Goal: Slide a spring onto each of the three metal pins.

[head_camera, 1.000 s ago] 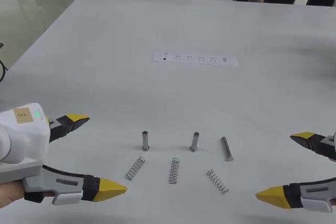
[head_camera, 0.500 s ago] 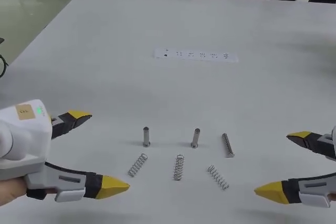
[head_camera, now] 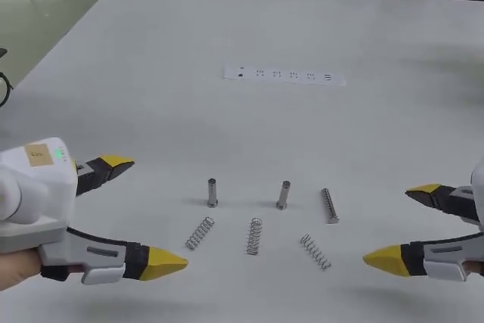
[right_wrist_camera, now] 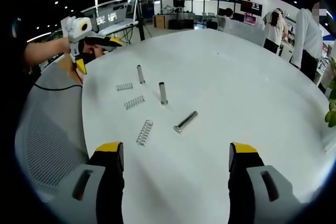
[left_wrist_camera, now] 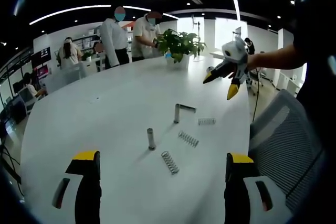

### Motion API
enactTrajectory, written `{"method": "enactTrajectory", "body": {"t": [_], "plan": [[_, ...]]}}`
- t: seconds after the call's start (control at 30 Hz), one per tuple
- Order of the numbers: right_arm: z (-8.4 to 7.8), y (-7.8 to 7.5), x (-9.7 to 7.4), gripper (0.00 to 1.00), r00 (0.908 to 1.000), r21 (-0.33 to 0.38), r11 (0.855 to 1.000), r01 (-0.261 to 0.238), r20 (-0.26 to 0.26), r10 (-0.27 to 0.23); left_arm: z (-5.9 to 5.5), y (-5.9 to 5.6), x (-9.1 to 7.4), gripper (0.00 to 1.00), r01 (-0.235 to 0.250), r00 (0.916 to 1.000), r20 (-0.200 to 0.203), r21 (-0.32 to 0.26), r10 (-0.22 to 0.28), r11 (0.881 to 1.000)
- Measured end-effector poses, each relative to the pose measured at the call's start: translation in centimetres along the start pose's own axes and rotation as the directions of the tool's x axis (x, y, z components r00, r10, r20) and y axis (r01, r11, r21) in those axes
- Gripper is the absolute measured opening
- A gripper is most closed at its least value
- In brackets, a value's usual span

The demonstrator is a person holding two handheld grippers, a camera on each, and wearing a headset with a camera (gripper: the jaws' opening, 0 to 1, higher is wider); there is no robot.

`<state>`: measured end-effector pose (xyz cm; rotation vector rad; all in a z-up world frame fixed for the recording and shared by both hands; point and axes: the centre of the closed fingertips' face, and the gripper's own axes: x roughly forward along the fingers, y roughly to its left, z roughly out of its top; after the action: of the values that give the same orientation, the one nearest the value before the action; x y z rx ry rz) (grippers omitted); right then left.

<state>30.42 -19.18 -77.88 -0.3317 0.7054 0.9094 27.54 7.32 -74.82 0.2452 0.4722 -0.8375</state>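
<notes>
Left gripper gaping, right gripper gaping, three springs lying just beside three bare pins

Head view looks forward and down on the table from just behind the left gripper and right gripper. Each gripper's camera looks low across at the other. All three share the pins and springs between them.

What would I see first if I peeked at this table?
Two yellow-tipped grippers, the left gripper and right gripper, hang open over the near side of the white table. Between them sit three metal pins, two standing and one lying, with three loose springs in front.
</notes>
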Motion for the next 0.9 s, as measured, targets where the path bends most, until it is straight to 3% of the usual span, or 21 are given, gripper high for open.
{"method": "enactTrajectory", "body": {"t": [0.3,0.6,0.9], "plan": [[0.6,-0.4,0.6,0.75,0.9999,-0.002,1.000,0.005,-0.016,-0.005,0.0,0.0,0.1,0.94,0.000,1.0000,0.005,-0.004,0.000,1.000],[1.3,-0.8,1.4,0.58,0.9994,0.027,1.000,0.001,-0.034,0.000,-0.2,0.0,0.2,0.93,0.006,1.0000,-0.006,-0.007,-0.006,1.000],[2.1,-1.2,2.6,0.53,0.9986,0.057,0.998,0.001,-0.053,0.002,-0.4,-0.2,0.3,0.91,0.011,0.9999,-0.011,-0.008,-0.011,1.000]]}}
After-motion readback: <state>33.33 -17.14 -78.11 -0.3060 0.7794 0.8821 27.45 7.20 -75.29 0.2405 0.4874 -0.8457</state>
